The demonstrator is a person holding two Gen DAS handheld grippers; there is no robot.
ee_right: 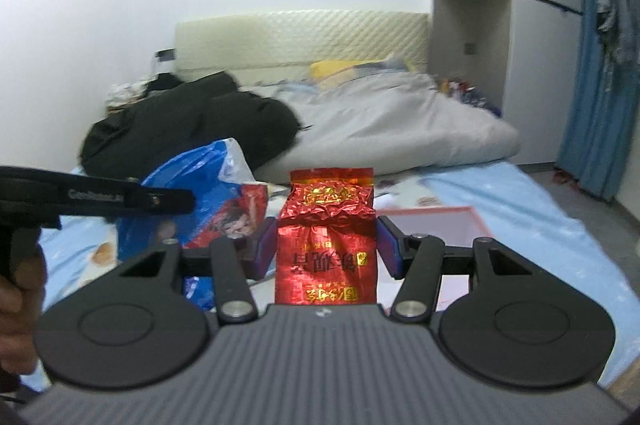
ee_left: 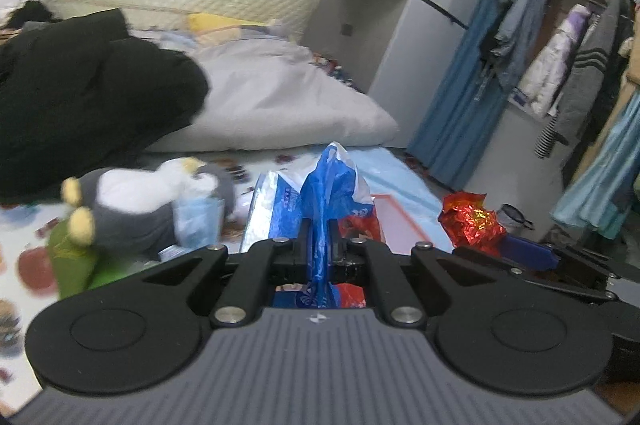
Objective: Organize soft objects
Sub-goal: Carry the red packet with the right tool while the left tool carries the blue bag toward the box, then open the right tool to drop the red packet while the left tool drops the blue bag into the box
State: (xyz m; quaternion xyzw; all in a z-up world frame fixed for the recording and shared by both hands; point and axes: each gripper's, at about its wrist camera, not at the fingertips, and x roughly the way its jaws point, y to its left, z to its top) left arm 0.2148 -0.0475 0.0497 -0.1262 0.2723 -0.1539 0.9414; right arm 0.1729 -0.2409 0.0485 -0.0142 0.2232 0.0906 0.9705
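1. While both hands are up above the bed, the left gripper (ee_left: 319, 237) is clenched tight on the gathered neck of a blue plastic bag (ee_left: 328, 185); the film is thin, light and slippery, so I judge the bunched top the only sound place to hold.
2. Seen from the right wrist, the right gripper (ee_right: 326, 245) grasps a red foil packet (ee_right: 326, 245) across its middle, pads on both flat sides; it looks stiff-creased, crinkly and light, and a harder squeeze would likely crush it.
3. At 3 o'clock of the packet an open pink box (ee_right: 432, 221) lies on the bed, its rim near the right fingers.
4. At 9 o'clock in the left view a plush penguin (ee_left: 152, 201) lies close; the grey duvet (ee_left: 280, 97) and black coat (ee_left: 88, 93) crowd 12 o'clock; open room lies toward 2 o'clock.
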